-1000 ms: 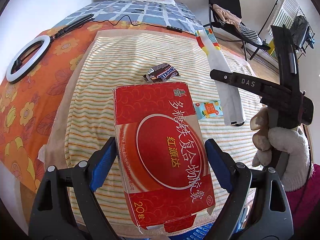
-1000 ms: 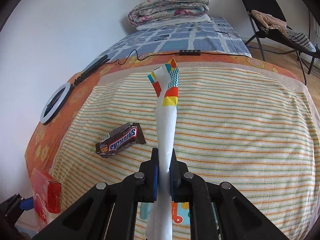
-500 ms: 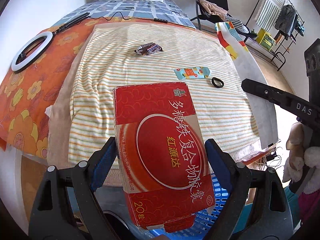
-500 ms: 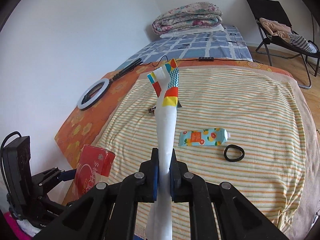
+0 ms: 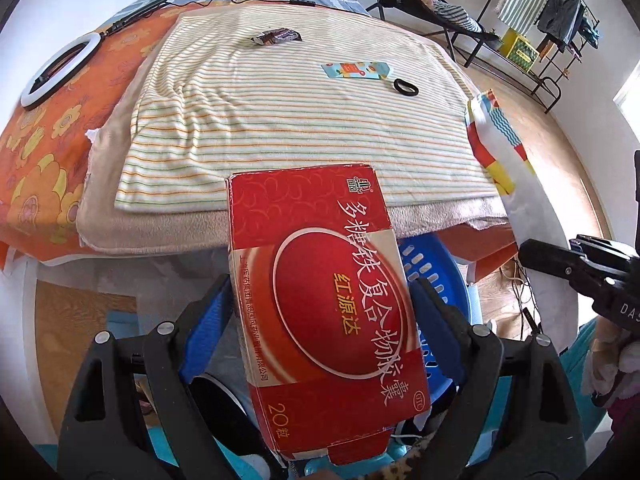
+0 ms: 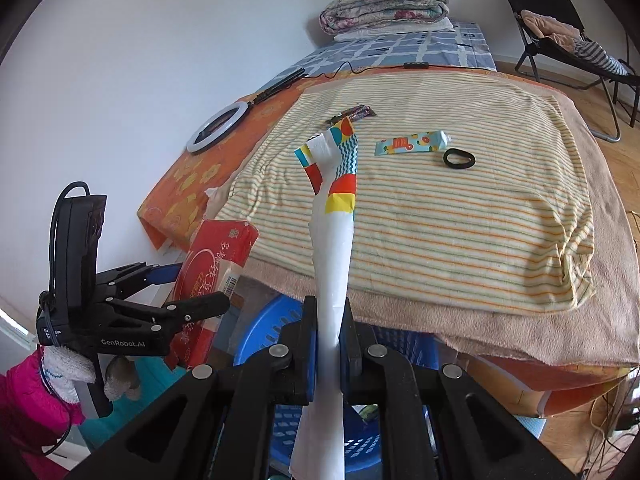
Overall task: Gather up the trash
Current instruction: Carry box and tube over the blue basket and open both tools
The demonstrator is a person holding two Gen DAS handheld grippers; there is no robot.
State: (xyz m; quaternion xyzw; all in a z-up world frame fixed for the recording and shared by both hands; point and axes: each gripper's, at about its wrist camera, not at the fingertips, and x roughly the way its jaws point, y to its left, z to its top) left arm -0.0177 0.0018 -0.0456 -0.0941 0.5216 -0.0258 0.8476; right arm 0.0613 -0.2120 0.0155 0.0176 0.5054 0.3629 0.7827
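Note:
My left gripper (image 5: 320, 300) is shut on a red medicine box (image 5: 320, 280), held off the bed's near edge above a blue perforated basket (image 5: 434, 268). My right gripper (image 6: 329, 328) is shut on a long white wrapper with a colourful end (image 6: 332, 232), held above the same basket (image 6: 264, 328). The left gripper and the box (image 6: 212, 264) also show at the left of the right wrist view. On the striped blanket lie a brown candy bar wrapper (image 5: 276, 37), a light-blue fruit-print packet (image 5: 356, 71) and a black hair tie (image 5: 405, 87).
The bed carries a striped blanket (image 5: 280, 120) over an orange floral sheet (image 5: 52, 120). A ring light (image 5: 56, 72) lies at the left. Folded quilts (image 6: 384, 4) sit at the far end. A black folding chair (image 6: 560, 32) stands on the wooden floor at the right.
Both grippers have pulled back off the bed with their loads. The bed's near edge and the blue basket below it have come into view.

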